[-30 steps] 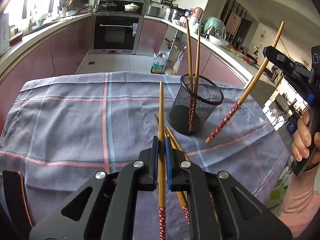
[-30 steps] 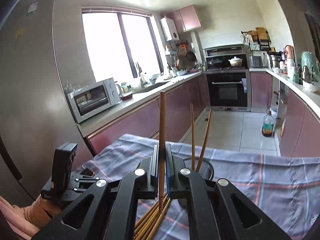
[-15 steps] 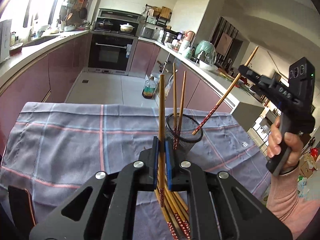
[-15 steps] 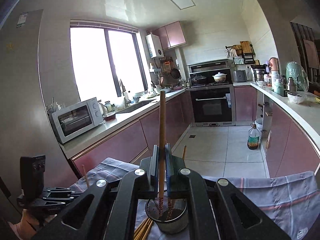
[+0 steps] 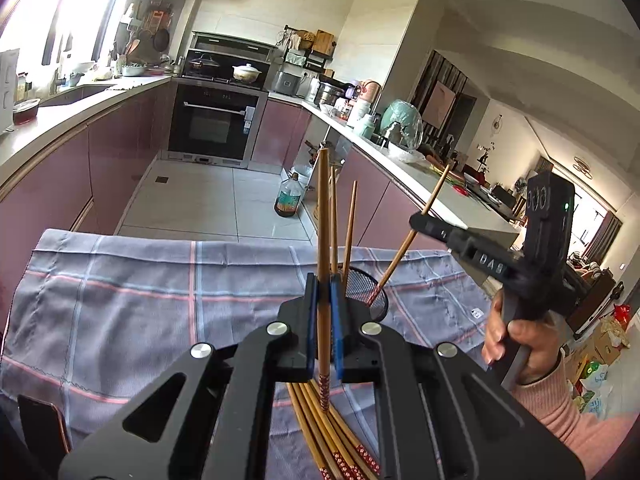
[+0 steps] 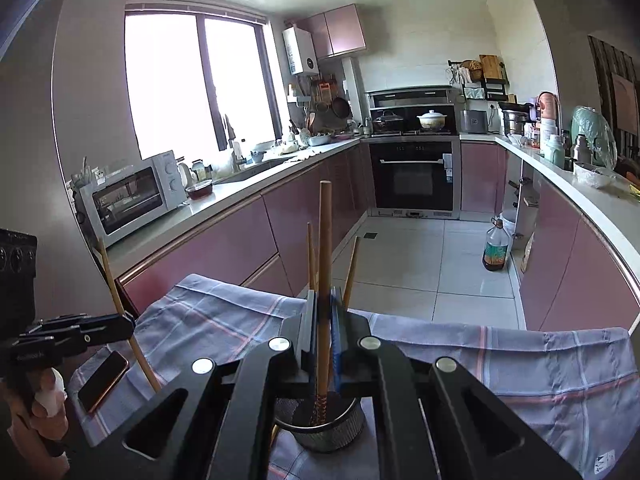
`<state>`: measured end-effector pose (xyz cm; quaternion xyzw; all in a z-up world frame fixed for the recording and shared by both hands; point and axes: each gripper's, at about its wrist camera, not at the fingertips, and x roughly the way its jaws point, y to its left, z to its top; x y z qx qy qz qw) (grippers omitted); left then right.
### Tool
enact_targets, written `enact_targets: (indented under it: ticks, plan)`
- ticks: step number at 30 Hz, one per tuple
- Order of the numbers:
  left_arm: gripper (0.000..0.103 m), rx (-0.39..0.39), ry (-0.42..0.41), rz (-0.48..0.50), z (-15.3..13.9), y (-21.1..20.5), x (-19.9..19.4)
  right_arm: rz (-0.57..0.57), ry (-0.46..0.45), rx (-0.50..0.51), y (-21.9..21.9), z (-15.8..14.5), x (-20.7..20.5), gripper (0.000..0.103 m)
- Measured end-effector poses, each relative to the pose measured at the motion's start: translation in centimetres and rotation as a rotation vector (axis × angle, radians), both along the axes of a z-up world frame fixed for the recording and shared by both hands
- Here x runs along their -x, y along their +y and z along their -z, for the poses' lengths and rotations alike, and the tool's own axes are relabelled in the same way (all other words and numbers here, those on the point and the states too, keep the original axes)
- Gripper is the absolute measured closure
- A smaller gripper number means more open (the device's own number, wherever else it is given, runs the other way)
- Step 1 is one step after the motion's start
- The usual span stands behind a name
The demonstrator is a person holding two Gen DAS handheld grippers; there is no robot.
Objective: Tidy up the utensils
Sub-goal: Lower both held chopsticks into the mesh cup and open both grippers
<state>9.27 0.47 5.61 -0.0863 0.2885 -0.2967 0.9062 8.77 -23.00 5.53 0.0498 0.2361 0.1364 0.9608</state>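
My left gripper (image 5: 324,304) is shut on a wooden chopstick (image 5: 323,216) held upright above the table. Several loose chopsticks (image 5: 328,436) lie on the cloth below it. My right gripper (image 6: 323,320) is shut on another chopstick (image 6: 325,240), whose patterned tip hangs inside the black mesh holder (image 6: 340,428). The same holder (image 5: 368,288) shows in the left wrist view with two chopsticks (image 5: 350,224) standing in it. There the right gripper (image 5: 426,224) holds its chopstick slanted into the holder. The left gripper (image 6: 120,326) appears at the left of the right wrist view.
A grey plaid cloth (image 5: 120,296) covers the table. A phone (image 6: 102,380) lies on the cloth near its left edge. An oil bottle (image 5: 289,200) stands on the tiled floor beyond. Pink kitchen cabinets and counters run along both sides.
My right gripper has come down over the holder, and its chopstick tip is now inside it. My left gripper has lifted its chopstick higher above the loose pile.
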Motion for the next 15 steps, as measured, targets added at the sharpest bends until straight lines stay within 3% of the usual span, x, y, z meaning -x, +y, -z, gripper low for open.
enact_targets:
  ticks: [15]
  plan:
    - [0.096,0.054,-0.062,0.031,-4.1,-2.2,-2.1,-0.019,0.101,-0.004,0.3,1.4,-2.0,0.097]
